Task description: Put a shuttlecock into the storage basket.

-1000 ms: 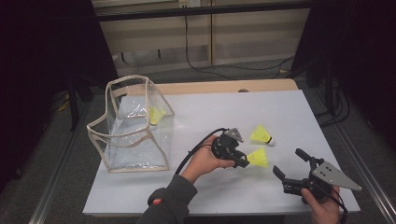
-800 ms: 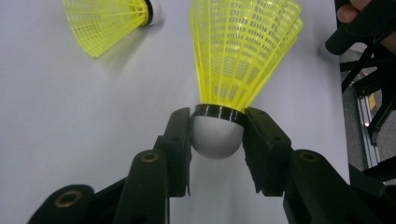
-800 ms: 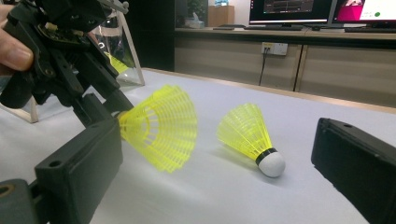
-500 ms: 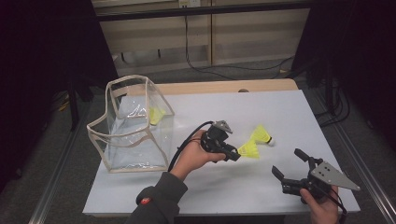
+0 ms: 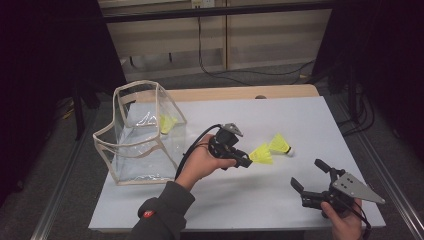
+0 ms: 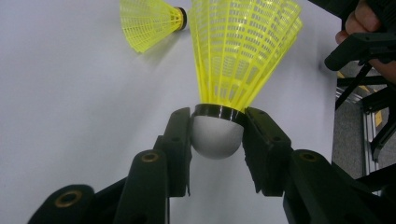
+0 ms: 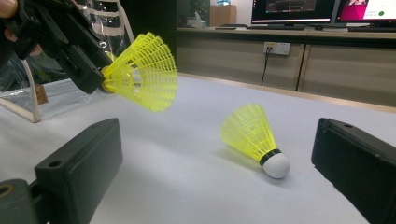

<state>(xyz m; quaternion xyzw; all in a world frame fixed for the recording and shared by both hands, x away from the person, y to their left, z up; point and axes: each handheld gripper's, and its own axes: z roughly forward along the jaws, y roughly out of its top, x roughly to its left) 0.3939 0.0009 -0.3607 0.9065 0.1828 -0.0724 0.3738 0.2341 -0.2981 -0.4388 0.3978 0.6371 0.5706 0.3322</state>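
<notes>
At the nine o'clock side of the white table (image 5: 280, 120) stands a clear pouch (image 5: 137, 135) with cream edging, its mouth open upward; one yellow shuttlecock (image 5: 167, 123) lies inside it against the far wall. Near the table's centre, the left gripper (image 5: 243, 161) is clamped on the white cork of a second yellow shuttlecock (image 6: 233, 60), held clear of the surface with its skirt pointing toward three o'clock. Just beyond that skirt, at about two o'clock from it, a third shuttlecock (image 7: 254, 135) lies on its side on the table. At five o'clock, the right gripper (image 5: 310, 175) rests with its jaws wide apart and nothing between them.
</notes>
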